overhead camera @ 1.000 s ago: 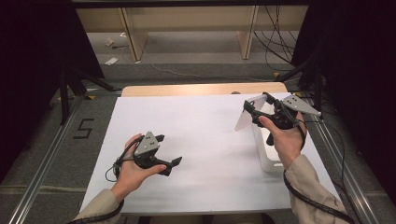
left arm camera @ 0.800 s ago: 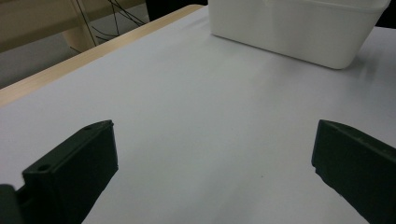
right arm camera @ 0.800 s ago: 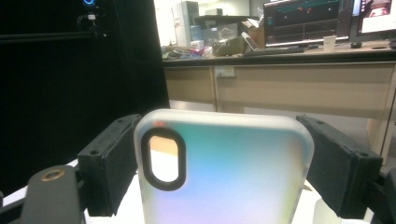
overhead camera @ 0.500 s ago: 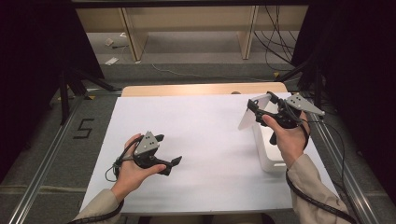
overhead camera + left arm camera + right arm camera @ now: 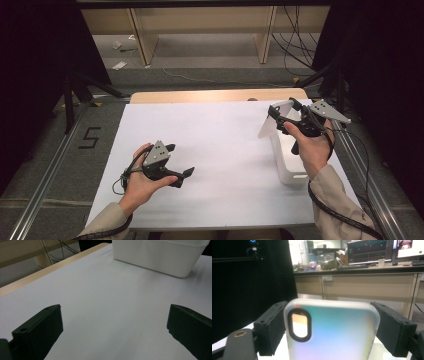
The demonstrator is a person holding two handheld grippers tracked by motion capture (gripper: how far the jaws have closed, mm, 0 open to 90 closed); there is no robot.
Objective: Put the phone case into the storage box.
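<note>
A person's right gripper (image 5: 280, 114) holds a frosted phone case (image 5: 270, 120) aloft above the right side of the white-covered table (image 5: 225, 145), its two black jaws pressed against the case's long edges. In the right gripper view the phone case (image 5: 332, 330) stands upright between the jaws, its long axis running up and away from the gripper, the rounded top end uppermost and the dark-rimmed oval camera cutout (image 5: 299, 325) near the upper left corner. The translucent back glows pale blue and pink. From the high view the case tilts, its free end slanting down toward the table's middle, while a white bin (image 5: 287, 160) sits on the table just below and beside the right hand (image 5: 312, 150).

The left gripper (image 5: 180, 160) rests low near the table's front left, held in the left hand (image 5: 140, 180), its jaws spread wide with nothing between them. In the left gripper view the same jaws frame bare white tabletop, with the white bin (image 5: 160, 255) well ahead across the surface. A wooden strip of table edge (image 5: 215, 95) shows past the white cover.
</note>
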